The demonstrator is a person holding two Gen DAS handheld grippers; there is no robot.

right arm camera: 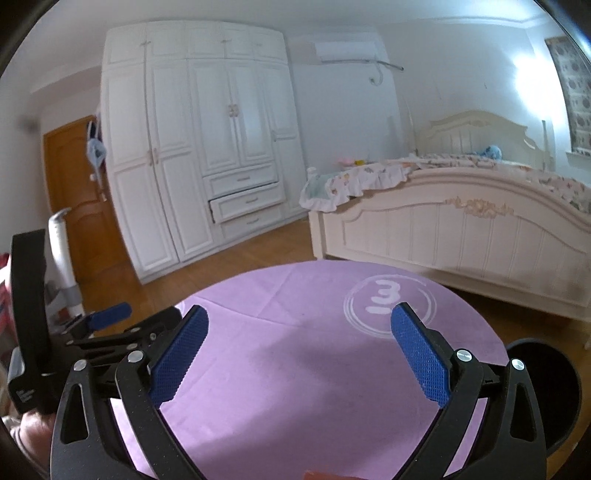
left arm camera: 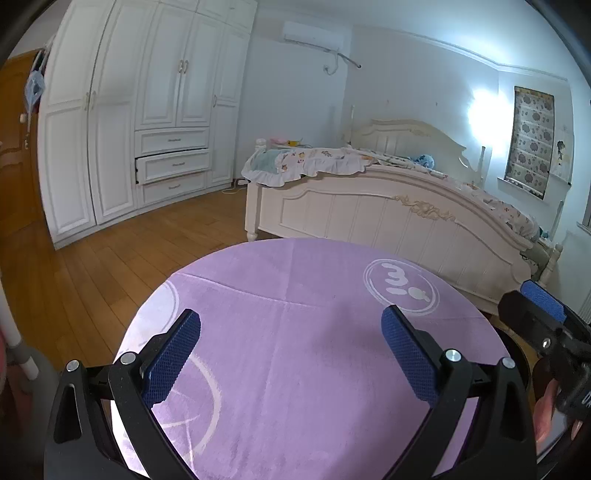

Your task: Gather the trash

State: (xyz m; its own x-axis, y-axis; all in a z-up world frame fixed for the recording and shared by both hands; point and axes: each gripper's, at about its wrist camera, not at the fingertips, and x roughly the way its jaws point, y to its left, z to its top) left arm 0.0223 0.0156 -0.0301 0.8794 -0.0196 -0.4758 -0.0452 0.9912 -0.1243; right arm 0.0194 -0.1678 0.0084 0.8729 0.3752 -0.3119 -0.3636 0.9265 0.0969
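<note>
both our left gripper [left arm camera: 291, 354] and right gripper [right arm camera: 299, 352] hold their fingers spread, empty, over the purple tablecloth [left arm camera: 314, 369]. no trash shows on it; a dark bin [right arm camera: 546, 391] sits just right of the cloth, nearer our right gripper.

A round table with a purple cloth [left arm camera: 295, 350] occupies the foreground; the cloth bears a white circular logo [left arm camera: 400, 286]. Beyond it, wooden plank flooring [left arm camera: 110, 266] extends to a white fitted wardrobe [left arm camera: 147, 110], one drawer [left arm camera: 173, 166] standing partly pulled out. A cream bed [left arm camera: 388, 218] carries a patterned quilt [left arm camera: 321, 162] and a blue plush toy [left arm camera: 424, 160]. An air conditioner [left arm camera: 314, 31] is mounted high on the wall. An orange-brown door [right arm camera: 77, 177] stands left of the wardrobe.
</note>
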